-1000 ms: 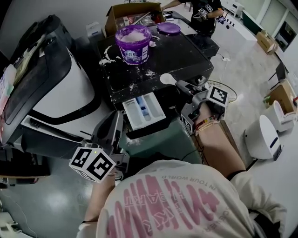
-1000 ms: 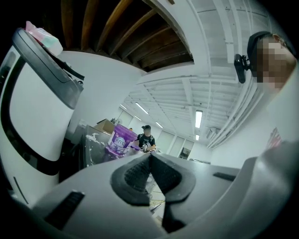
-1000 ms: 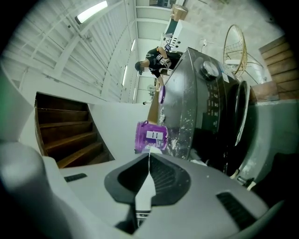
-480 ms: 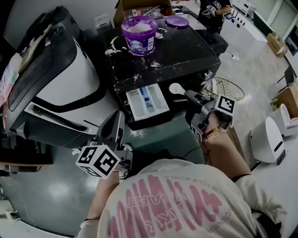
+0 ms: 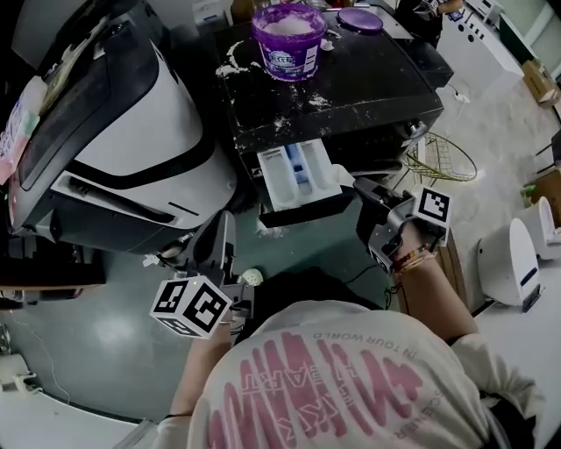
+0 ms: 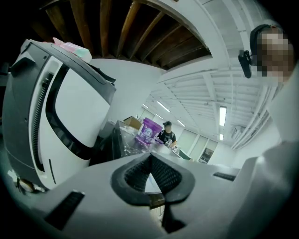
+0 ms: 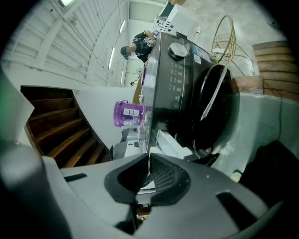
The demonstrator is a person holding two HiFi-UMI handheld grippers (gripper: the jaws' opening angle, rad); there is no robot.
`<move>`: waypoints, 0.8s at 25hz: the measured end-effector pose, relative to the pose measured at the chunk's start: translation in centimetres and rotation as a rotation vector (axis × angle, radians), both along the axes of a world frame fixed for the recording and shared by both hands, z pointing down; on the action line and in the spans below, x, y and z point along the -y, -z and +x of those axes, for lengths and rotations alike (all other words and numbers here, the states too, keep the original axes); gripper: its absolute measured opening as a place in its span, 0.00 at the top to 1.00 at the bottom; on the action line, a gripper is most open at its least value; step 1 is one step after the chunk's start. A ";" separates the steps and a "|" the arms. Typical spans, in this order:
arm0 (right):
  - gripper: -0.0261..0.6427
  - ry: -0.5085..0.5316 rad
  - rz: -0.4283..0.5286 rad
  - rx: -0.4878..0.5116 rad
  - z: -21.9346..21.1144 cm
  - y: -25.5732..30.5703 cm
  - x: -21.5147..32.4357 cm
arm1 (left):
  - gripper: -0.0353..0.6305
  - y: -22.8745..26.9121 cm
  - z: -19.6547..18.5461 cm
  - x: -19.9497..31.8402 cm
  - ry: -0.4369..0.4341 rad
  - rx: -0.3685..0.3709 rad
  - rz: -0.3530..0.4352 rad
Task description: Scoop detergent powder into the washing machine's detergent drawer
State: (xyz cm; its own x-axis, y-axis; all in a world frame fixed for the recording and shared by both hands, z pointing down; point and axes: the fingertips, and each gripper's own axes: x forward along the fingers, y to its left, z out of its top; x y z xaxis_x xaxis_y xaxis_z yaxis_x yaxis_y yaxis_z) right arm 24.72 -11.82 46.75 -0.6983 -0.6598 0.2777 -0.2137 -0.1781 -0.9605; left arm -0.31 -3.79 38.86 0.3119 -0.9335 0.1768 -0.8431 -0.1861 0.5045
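The purple detergent tub (image 5: 285,39) stands open and full of white powder at the back of the black washing machine's top (image 5: 368,83). The white detergent drawer (image 5: 300,175) is pulled out from the machine's front, with a blue compartment in its middle. My right gripper (image 5: 361,188) is just right of the drawer, shut on the handle of a white scoop (image 5: 344,179) whose bowl lies at the drawer's right edge. The handle shows as a thin white strip (image 7: 148,170) between the pads. My left gripper (image 5: 223,221) hangs shut and empty, below and left of the drawer.
A large white and black appliance (image 5: 131,131) fills the left side. Spilled powder (image 5: 232,61) dots the machine top, and the purple lid (image 5: 359,19) lies at its back. A wire basket (image 5: 443,158) and a white device (image 5: 508,263) stand on the floor at right.
Both grippers have come down and toward me. The scoop has moved from above the machine top's front edge to the drawer's right side.
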 end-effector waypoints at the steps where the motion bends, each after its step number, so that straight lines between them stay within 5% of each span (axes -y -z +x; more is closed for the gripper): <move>1: 0.95 0.007 -0.007 -0.002 -0.5 -0.2 -0.1 | 0.95 -0.1 -0.4 0.0 -0.002 -0.002 -0.007; 13: 0.95 0.022 -0.022 -0.073 -8.1 -0.8 -1.1 | 0.95 0.0 -6.4 1.9 -0.094 0.005 -0.051; 20: 0.95 0.034 0.116 -0.333 -10.6 -0.2 -0.9 | 0.95 -0.2 -8.8 3.2 -0.172 -0.024 -0.026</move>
State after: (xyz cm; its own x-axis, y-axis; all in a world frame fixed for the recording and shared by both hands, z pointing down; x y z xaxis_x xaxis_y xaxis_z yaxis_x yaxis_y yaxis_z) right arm 14.10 -10.88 46.95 -0.6044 -0.6779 0.4185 -0.5223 -0.0595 -0.8507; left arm -9.14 -6.97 39.02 0.4710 -0.8614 0.1904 -0.7876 -0.3133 0.5306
